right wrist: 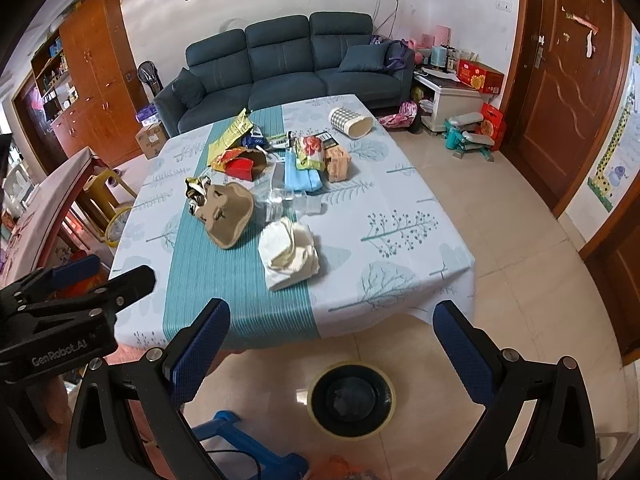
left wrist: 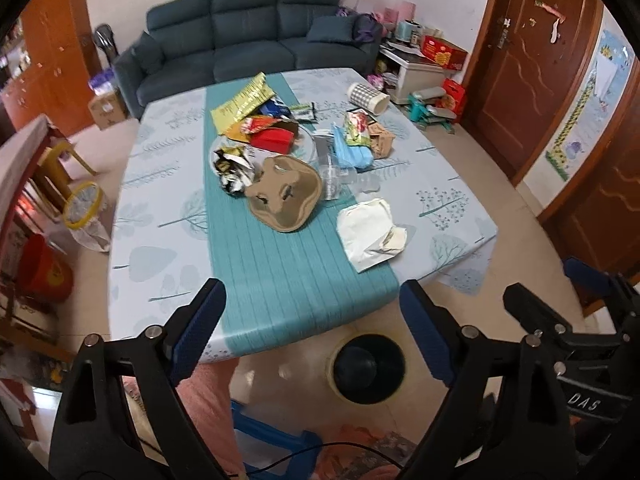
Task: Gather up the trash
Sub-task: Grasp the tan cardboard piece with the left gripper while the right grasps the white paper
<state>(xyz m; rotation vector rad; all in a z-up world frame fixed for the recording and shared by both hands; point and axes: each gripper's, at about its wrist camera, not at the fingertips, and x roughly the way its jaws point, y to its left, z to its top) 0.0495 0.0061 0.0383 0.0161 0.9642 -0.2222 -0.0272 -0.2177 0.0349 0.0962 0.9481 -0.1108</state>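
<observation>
Trash lies in a heap on the table (left wrist: pixel 168 240) (right wrist: pixel 400 280): a crumpled white paper bag (left wrist: pixel 370 234) (right wrist: pixel 288 254) nearest the front, a brown pulp cup tray (left wrist: pixel 286 196) (right wrist: pixel 228 212), a crushed foil wrapper (left wrist: pixel 232 168) (right wrist: pixel 196 190), a red box (left wrist: pixel 274 138) (right wrist: pixel 240 168), a blue mask pack (left wrist: pixel 352 152) (right wrist: pixel 300 176) and a yellow snack bag (left wrist: pixel 244 102) (right wrist: pixel 230 134). A black-lined bin (left wrist: pixel 368 366) (right wrist: pixel 352 398) stands on the floor by the front edge. My left gripper (left wrist: pixel 310 312) and right gripper (right wrist: pixel 332 332) hang open and empty above that edge.
A checked cup (left wrist: pixel 368 96) (right wrist: pixel 352 120) lies tipped at the table's far right. A blue stool (left wrist: pixel 276 436) (right wrist: pixel 248 440) stands below the grippers. A yellow-rimmed basket (left wrist: pixel 86 208) and red bucket (left wrist: pixel 46 268) sit left; sofa (left wrist: pixel 248 36) behind; wooden door (left wrist: pixel 532 60) right.
</observation>
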